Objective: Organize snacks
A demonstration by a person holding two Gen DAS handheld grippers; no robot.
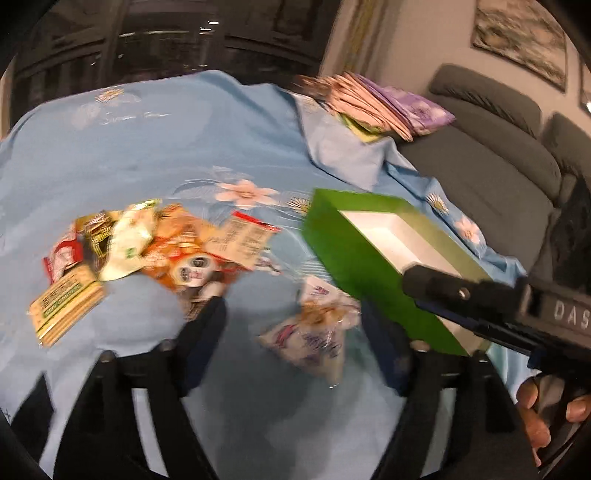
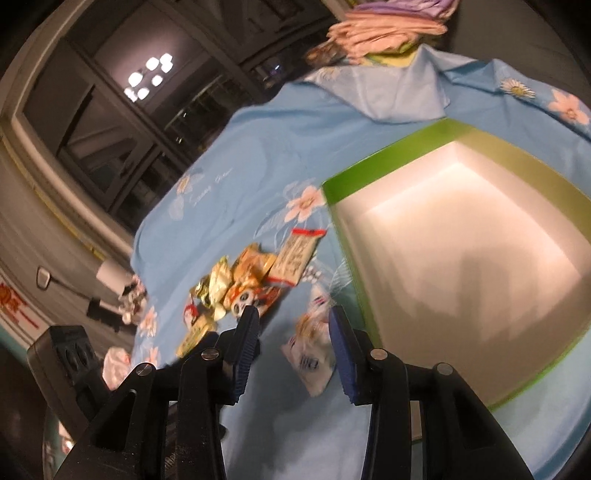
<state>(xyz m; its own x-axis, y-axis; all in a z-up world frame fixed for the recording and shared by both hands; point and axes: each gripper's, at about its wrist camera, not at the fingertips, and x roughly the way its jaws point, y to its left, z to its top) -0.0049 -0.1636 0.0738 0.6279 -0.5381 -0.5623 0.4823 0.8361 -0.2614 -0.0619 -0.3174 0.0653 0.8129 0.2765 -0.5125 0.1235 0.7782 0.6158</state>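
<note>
A light blue floral cloth (image 1: 155, 147) covers the worktop, with dark night windows (image 1: 184, 33) on the far side and a grey sofa (image 1: 491, 147) to the right. At the far right corner of the cloth lies a stack of folded pink and purple fabric (image 1: 384, 103).

A green box (image 1: 354, 251) with a white inside sits on the right of the worktop; nothing shows inside it in the right wrist view (image 2: 461, 251). Left of it, well apart, lies a heap of snack packets (image 1: 147, 243): a panda-print orange packet (image 1: 192, 269), a red-topped sachet (image 1: 243, 240), a white-green wrapper (image 1: 125, 240) and a beige cracker pack (image 1: 62, 310) at the near left edge of the heap.

One clear snack bag (image 1: 317, 332) with pale pieces inside lies alone on the cloth, near the box's near left corner.

The left claw (image 1: 291, 332) hangs spread wide over the cloth, the clear bag showing between its fingers, and grips nothing. The right claw (image 2: 293, 328) is likewise parted and unladen, pointed at the same bag (image 2: 310, 358), with the box just to its right. In the left view the right tool's black body (image 1: 480, 299) reaches over the box's near end, the person's hand (image 1: 543, 413) below it. Both views are motion-blurred.
</note>
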